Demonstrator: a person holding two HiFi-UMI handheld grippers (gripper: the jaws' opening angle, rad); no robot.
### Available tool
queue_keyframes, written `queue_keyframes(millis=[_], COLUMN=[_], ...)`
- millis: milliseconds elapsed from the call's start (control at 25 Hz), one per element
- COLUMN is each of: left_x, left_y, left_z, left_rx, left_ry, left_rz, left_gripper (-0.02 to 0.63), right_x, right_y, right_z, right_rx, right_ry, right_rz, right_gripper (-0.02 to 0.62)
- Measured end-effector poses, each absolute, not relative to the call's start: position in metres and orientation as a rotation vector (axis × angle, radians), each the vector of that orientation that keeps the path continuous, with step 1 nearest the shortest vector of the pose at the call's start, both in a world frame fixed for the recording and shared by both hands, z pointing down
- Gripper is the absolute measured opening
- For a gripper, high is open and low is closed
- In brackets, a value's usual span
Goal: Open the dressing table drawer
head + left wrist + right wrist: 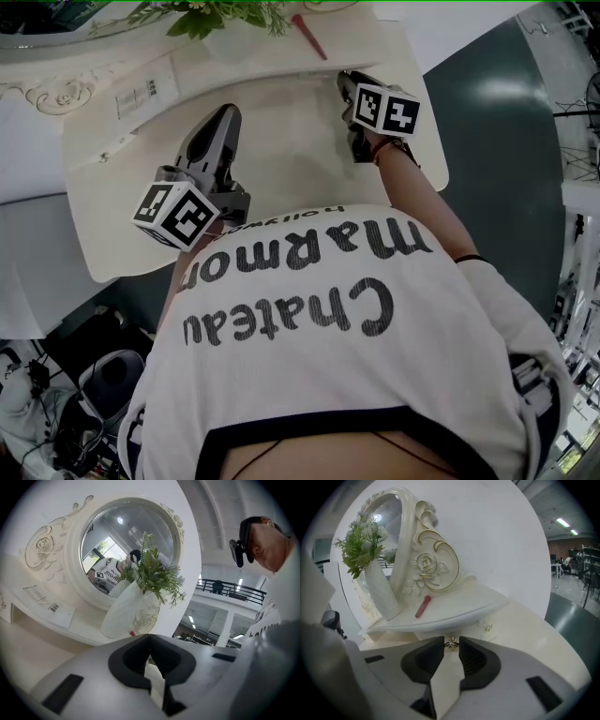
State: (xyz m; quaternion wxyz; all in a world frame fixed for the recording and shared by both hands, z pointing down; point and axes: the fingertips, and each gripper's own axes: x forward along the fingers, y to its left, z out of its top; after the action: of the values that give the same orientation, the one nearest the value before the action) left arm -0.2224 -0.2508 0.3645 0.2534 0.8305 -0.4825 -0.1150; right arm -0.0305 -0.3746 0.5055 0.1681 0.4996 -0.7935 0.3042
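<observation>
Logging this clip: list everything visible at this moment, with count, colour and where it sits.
dressing table: 1, cream, in front of the person
mirror: 1, oval in a carved cream frame, at the table's back
vase: 1, white, on the raised shelf before the mirror
plant: 1 bunch, green, in the vase
stick: 1, red, lying on the shelf beside the vase
drawer knob: 1, metallic, under the shelf edge
second knob: 1, metallic, further along the same front
floor: dark grey-green, beside the table
shirt: 1, white with black lettering, on the person
left gripper: 1, grey, fingers together, empty
right gripper: 1, grey, fingers closed on the drawer knob
</observation>
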Motion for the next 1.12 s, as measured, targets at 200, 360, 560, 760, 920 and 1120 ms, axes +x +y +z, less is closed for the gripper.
queue_keyframes(millis=[200, 360, 560, 760, 920, 1120], left_x=[-0.219, -0.22, -0.223, -0.228, -0.231, -0.23], left_y=[-0.25, -0.25, -0.25, -0.25, -0.25, -0.249], left_z=[0.36, 0.357, 0.352, 0.348, 0.345, 0.344], left_rx=[2.268, 2.277, 2.285, 2.288, 2.289, 2.296], left_ry=[-1.307, -1.312, -1.319, -1.333, -1.344, -1.336], left_rz=[-0.315, -0.316, -0.324, -0.338, -0.351, -0.354], left_gripper=[0.023, 0.023, 0.023, 0.023, 0.023, 0.023], right_x=[-0.03, -0.031, -0.031, -0.031, -0.03, -0.032], right_y=[-0.373, -0.373, -0.373, -0.373, -0.371, -0.371], right_z=[0.509, 0.511, 0.51, 0.51, 0.51, 0.511], right_rx=[1.418, 1.41, 1.405, 1.398, 1.389, 1.367], right_ry=[-2.238, -2.227, -2.213, -2.2, -2.195, -2.184], right_rz=[0.891, 0.868, 0.866, 0.88, 0.882, 0.885], right_gripper=[0.107, 0.106, 0.103, 0.101, 0.101, 0.101])
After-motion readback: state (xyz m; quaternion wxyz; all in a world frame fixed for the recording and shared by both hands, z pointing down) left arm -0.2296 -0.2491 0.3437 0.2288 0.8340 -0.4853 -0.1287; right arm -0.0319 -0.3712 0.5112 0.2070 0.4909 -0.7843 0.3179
